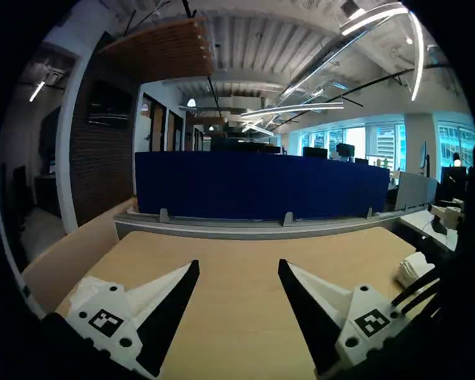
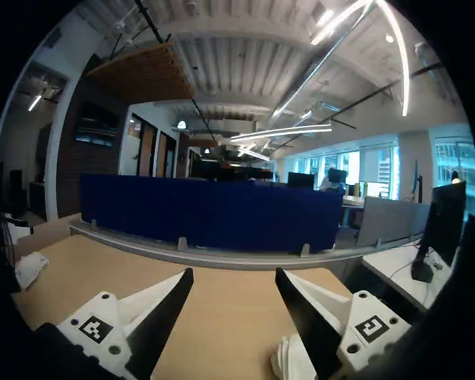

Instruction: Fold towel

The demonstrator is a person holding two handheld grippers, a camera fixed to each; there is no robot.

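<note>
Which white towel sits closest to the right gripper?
The folded towel right beside its finger; the crumpled towel lies far off at the picture's left.

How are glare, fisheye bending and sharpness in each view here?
Left gripper view: ceiling light strips blow out white, the blue partition bows from fisheye, the towel at the edge looks soft. Right gripper view: windows glare, the table is evenly lit, fingers sharp.

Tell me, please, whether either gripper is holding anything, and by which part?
Nothing is held: the left gripper and right gripper are both open, with nothing between their fingers.
</note>
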